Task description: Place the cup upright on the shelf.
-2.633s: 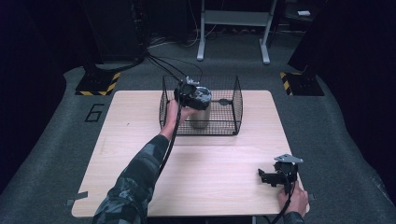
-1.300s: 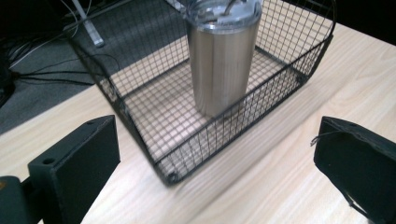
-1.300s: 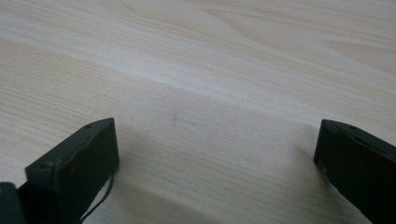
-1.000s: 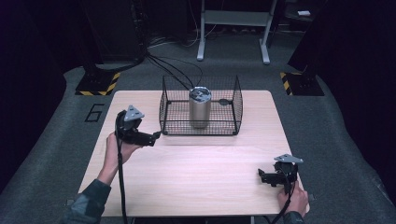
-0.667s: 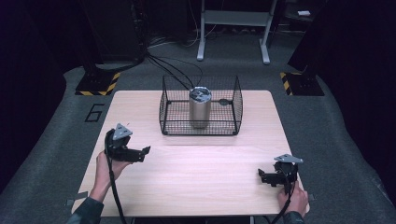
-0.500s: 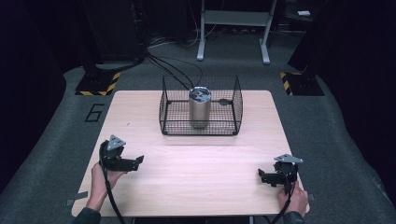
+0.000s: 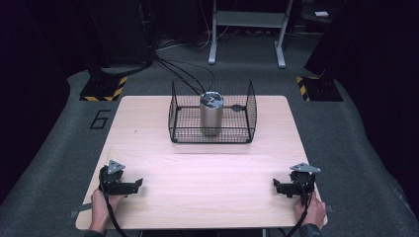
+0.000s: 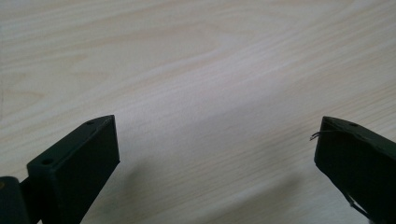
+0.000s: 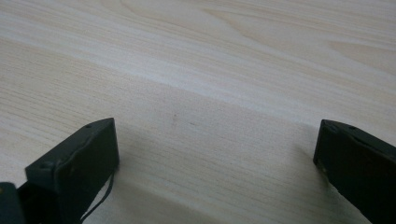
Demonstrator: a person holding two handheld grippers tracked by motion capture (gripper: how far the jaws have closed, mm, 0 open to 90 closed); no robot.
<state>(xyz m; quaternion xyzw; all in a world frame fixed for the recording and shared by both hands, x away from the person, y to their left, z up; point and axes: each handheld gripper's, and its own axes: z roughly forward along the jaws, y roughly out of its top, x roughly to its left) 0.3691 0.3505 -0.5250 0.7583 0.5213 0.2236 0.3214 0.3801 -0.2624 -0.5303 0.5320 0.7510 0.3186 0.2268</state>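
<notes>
My left gripper (image 7: 132,186) rests at the table's (image 7: 207,168) near left corner, jaws spread wide with bare wood between them. At the far middle, the wire basket (image 7: 212,133) holds one metal cup (image 7: 211,114), standing upright. My right gripper (image 7: 281,187) rests near right, likewise spread, gripping nothing.

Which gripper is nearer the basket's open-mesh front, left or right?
Too close to call: the left gripper and right gripper rest at opposite near corners, both far from the wire basket.
</notes>
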